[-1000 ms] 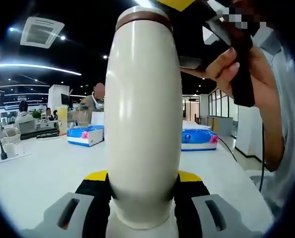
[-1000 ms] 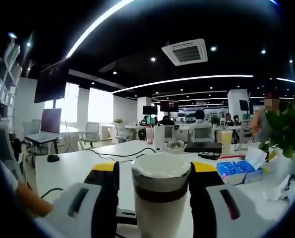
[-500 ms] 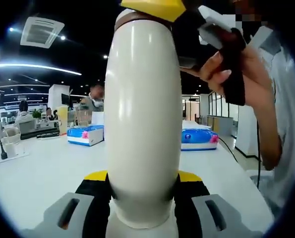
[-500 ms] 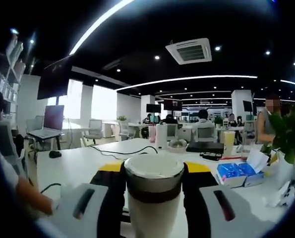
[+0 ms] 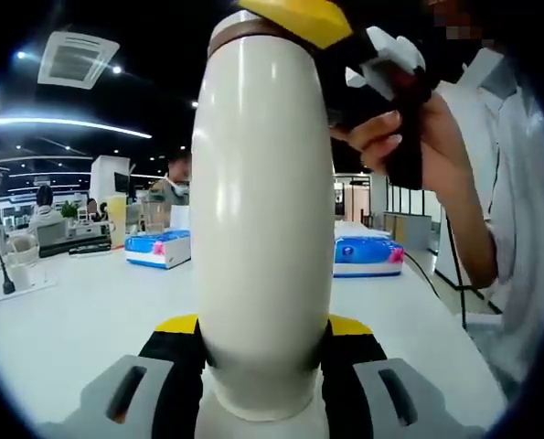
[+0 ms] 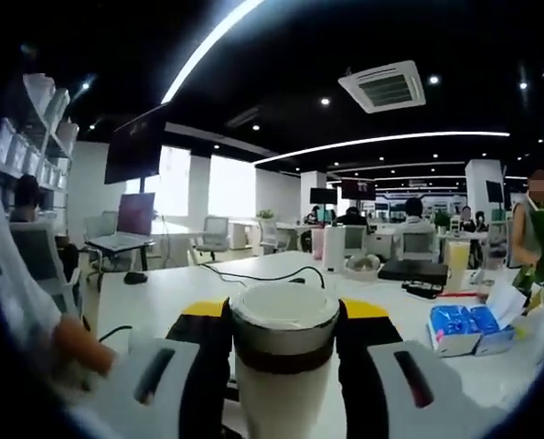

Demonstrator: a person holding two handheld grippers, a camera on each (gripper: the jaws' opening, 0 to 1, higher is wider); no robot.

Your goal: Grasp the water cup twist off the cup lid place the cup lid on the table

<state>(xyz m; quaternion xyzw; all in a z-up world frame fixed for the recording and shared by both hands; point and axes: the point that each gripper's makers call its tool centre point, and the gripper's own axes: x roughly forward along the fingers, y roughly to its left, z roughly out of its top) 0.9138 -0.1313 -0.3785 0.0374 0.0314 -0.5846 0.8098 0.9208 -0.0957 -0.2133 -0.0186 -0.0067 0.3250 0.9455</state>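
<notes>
Currently the white bench lies beneath the upright water cup; my left gripper clamps its lower body. My right gripper closes on the cup lid directly above, coaxial for twisting.

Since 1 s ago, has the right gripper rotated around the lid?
Yes. In the left gripper view the right gripper has swung leftward across the lid, while the cup stays put against the blue boxes.
</notes>
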